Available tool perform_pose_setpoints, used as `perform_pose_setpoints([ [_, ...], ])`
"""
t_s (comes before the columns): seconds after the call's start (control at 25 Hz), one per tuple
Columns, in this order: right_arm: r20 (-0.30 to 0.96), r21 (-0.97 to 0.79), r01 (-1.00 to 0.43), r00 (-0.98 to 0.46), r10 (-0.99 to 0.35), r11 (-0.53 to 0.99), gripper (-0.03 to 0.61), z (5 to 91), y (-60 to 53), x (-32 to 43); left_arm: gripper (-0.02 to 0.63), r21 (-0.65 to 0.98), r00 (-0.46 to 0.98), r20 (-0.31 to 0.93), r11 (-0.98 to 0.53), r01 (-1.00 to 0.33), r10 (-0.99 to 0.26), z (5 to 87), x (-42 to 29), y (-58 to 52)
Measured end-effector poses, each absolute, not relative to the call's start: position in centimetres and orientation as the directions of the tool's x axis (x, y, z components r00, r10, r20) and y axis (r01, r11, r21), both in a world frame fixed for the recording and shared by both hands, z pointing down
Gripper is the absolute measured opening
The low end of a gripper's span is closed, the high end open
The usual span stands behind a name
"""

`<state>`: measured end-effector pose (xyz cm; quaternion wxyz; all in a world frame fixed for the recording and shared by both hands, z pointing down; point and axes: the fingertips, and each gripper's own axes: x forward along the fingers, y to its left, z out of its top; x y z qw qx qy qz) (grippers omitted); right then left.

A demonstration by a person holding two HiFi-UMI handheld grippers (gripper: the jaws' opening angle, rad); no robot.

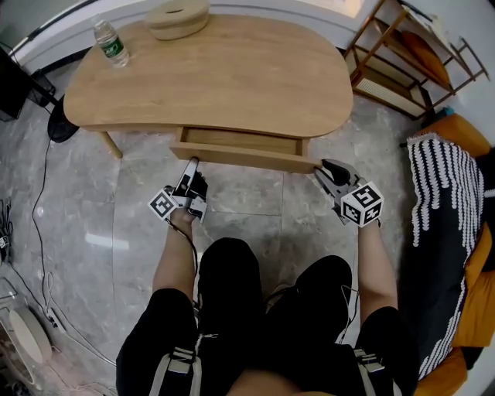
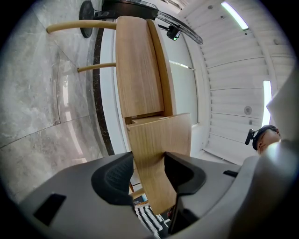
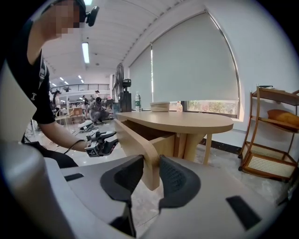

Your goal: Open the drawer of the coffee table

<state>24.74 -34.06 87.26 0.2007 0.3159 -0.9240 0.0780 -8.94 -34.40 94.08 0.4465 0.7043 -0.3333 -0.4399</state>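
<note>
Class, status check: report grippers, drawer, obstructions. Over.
Both shut: left gripper, right gripper on drawer front ends. Partly pulled out. No obstruction seen.

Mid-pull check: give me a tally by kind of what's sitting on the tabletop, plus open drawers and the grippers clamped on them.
Water bottle: 1
Round beige item: 1
Open drawer: 1
Grippers clamped on the drawer front: 2 (left gripper, right gripper)
Total: 5

Black clothing (image 1: 232,309); grey hand-held grippers (image 1: 191,164), black pads (image 2: 114,177), black-white marker cubes (image 1: 362,203).
</note>
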Motion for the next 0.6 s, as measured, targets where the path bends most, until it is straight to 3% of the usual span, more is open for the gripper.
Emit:
perform_pose_setpoints([
  [0.6, 0.457, 0.043, -0.515, -0.751, -0.476, 0.856, 0.107, 87.3, -31.8, 25.1, 0.206, 0.930, 0.413, -0.276, -0.350, -0.114, -0.868, 94.4, -8.5, -32.1],
])
